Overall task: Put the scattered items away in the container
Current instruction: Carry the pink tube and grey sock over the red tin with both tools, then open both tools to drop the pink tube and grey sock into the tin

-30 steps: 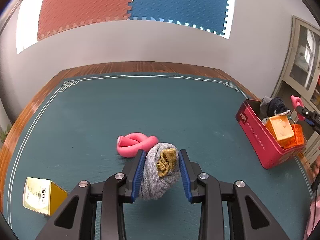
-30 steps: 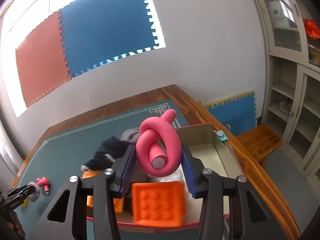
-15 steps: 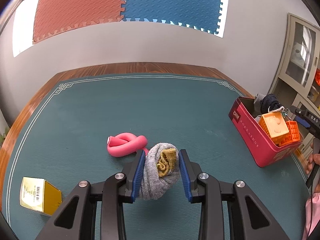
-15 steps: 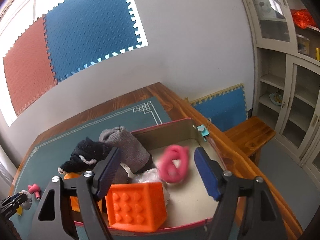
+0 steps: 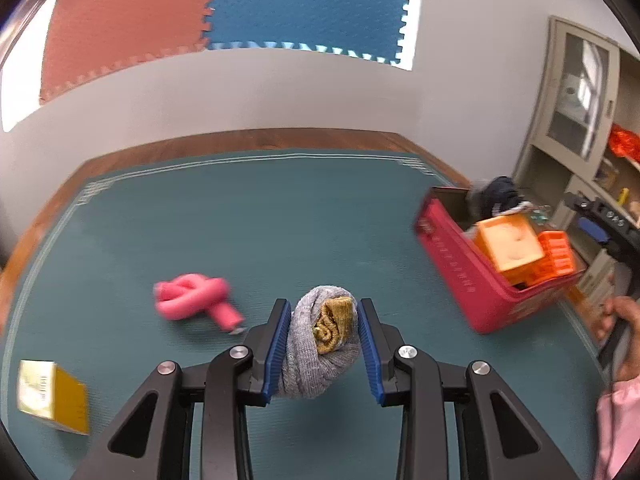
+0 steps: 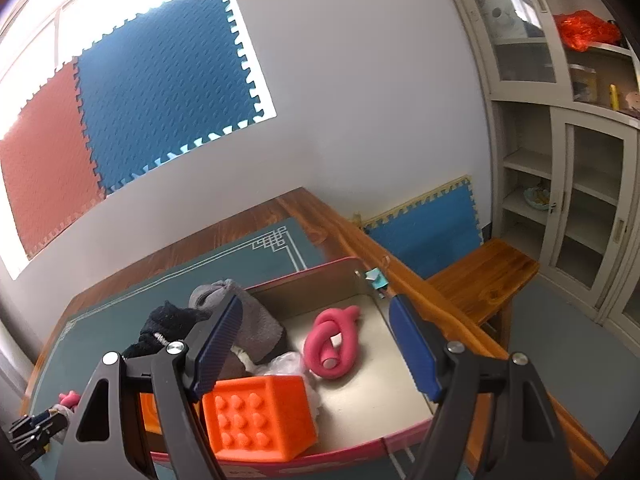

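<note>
My left gripper (image 5: 323, 346) is shut on a grey and mustard rolled sock (image 5: 322, 340), held above the green table mat. A knotted pink foam tube (image 5: 192, 298) and a yellow box (image 5: 52, 396) lie on the mat to its left. The red container (image 5: 472, 280) stands at the right. My right gripper (image 6: 316, 350) is open above the container (image 6: 304, 276). Another knotted pink foam tube (image 6: 334, 342) lies inside it on the bare floor, beside an orange studded cube (image 6: 258, 416), a grey sock (image 6: 244, 316) and a dark sock (image 6: 168, 326).
The mat (image 5: 240, 220) covers a wooden table whose right edge (image 6: 400, 268) runs just past the container. A wooden bench (image 6: 484, 276) and cabinets (image 6: 568, 168) stand beyond it. The left gripper shows at the far left of the right wrist view (image 6: 36, 428).
My right gripper opened and let go of its pink foam tube, which now lies in the container. My left gripper carried the sock to the right, toward the container.
</note>
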`<state>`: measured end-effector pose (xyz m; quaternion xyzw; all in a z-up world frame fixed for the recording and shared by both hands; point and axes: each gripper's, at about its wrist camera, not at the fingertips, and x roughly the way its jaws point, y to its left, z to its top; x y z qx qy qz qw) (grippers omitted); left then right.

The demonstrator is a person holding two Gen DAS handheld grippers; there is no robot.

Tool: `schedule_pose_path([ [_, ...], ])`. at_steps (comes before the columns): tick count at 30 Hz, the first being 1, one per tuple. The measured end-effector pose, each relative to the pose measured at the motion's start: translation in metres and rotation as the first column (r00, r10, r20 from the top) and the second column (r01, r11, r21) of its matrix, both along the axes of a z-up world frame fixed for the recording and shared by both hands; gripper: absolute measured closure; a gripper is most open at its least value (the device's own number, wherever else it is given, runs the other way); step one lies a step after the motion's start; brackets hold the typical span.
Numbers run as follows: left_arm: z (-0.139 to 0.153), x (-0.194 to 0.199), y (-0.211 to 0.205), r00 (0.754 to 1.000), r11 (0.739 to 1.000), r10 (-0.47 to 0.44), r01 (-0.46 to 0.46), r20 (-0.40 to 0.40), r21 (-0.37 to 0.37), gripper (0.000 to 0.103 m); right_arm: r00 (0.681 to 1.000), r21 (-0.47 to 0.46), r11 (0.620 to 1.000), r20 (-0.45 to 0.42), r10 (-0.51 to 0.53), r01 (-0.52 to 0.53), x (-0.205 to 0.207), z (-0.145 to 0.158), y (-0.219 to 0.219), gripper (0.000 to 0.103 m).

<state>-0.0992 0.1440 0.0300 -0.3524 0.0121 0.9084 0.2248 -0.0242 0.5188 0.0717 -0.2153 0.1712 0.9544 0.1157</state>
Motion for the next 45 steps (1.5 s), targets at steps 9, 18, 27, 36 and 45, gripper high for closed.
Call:
schedule_pose_path([
  [9, 0.024, 0.005, 0.056, 0.991, 0.988, -0.132, 0.131, 0.005, 0.079, 0.067, 0.999, -0.026, 0.999, -0.011, -0.045, 0.045, 0.003, -0.002, 0.008, 0.024],
  [18, 0.062, 0.001, 0.119, 0.975, 0.967, -0.218, 0.223, -0.053, 0.125, 0.067, 0.996, -0.049, 0.996, -0.034, -0.079, 0.077, 0.009, 0.002, 0.016, 0.024],
  [27, 0.079, -0.012, 0.187, 0.956, 0.949, -0.282, 0.290, -0.084, 0.125, 0.067, 0.994, -0.080, 0.992, -0.041, -0.101, 0.097, 0.012, 0.003, 0.028, 0.024],
  [36, 0.067, -0.019, 0.216, 0.950, 0.945, -0.301, 0.308, -0.075, 0.110, 0.067, 0.994, -0.069, 0.993, -0.048, -0.097, 0.093, 0.013, 0.006, 0.027, 0.024],
  [45, 0.063, -0.016, 0.178, 0.972, 0.965, -0.221, 0.229, -0.076, 0.127, 0.067, 0.997, -0.040, 0.998, -0.046, -0.055, 0.053, 0.009, 0.005, 0.016, 0.024],
])
